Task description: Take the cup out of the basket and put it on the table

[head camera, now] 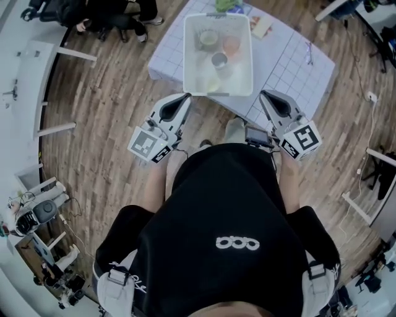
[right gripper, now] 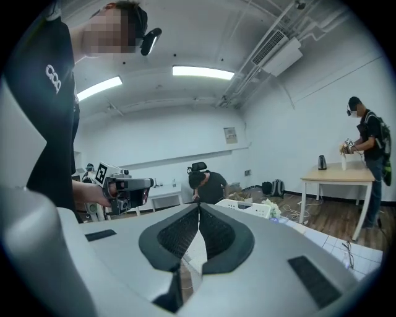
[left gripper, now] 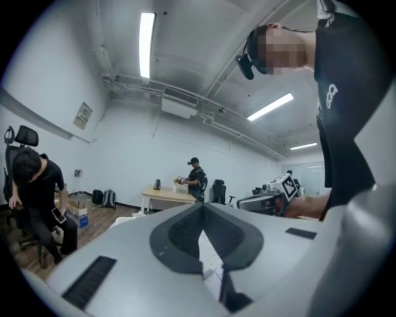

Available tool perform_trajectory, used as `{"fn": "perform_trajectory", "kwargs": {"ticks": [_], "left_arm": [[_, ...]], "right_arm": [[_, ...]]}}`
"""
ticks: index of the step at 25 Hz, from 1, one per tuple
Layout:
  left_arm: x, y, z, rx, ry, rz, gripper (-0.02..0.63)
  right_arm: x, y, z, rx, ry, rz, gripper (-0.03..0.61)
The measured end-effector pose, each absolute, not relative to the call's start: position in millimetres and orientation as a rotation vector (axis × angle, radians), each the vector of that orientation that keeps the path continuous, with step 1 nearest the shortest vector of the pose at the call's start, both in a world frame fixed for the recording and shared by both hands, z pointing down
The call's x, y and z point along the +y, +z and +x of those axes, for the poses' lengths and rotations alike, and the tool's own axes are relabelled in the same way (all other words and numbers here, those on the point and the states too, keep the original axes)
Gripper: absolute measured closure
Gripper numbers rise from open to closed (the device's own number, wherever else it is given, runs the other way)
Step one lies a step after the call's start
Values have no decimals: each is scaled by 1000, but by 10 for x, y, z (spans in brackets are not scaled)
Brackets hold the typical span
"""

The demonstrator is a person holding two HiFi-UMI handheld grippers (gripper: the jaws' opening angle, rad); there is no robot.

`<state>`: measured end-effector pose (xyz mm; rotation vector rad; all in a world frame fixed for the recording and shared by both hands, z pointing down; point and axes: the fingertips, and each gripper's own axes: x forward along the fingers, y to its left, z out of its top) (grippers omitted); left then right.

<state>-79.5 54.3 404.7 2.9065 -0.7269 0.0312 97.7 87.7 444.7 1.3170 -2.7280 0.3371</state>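
In the head view a white plastic basket point(head camera: 247, 74) stands on a table with a white gridded cloth point(head camera: 291, 62). Inside it are a grey cup point(head camera: 219, 60), a greenish cup point(head camera: 208, 39) and an orange cup point(head camera: 231, 43). My left gripper point(head camera: 186, 96) is shut and empty, its tip just short of the basket's near left corner. My right gripper point(head camera: 264, 95) is shut and empty too, beside the near right corner. In the left gripper view the jaws point(left gripper: 202, 205) meet with nothing between them. The right gripper view shows shut jaws point(right gripper: 199, 207) and the basket point(right gripper: 247, 207) beyond.
The table is turned cornerwise on a wooden floor point(head camera: 105, 105). Small items point(head camera: 257, 25) lie on it past the basket. A seated person point(head camera: 111, 15) is at the top left. White shelving point(head camera: 37, 80) runs along the left. Another person stands at a desk point(right gripper: 343, 176).
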Motion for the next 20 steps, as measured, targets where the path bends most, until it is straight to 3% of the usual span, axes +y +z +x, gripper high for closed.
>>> {"fn": "perform_trajectory", "kwargs": {"ticks": [11, 20], "left_arm": [[-245, 4275, 136, -778, 271, 2886, 606], [-722, 4549, 375, -681, 395, 2928, 606]], "right_arm": [[243, 4602, 1885, -2751, 389, 1276, 554], [2, 4692, 2043, -2694, 403, 1352, 554]]}}
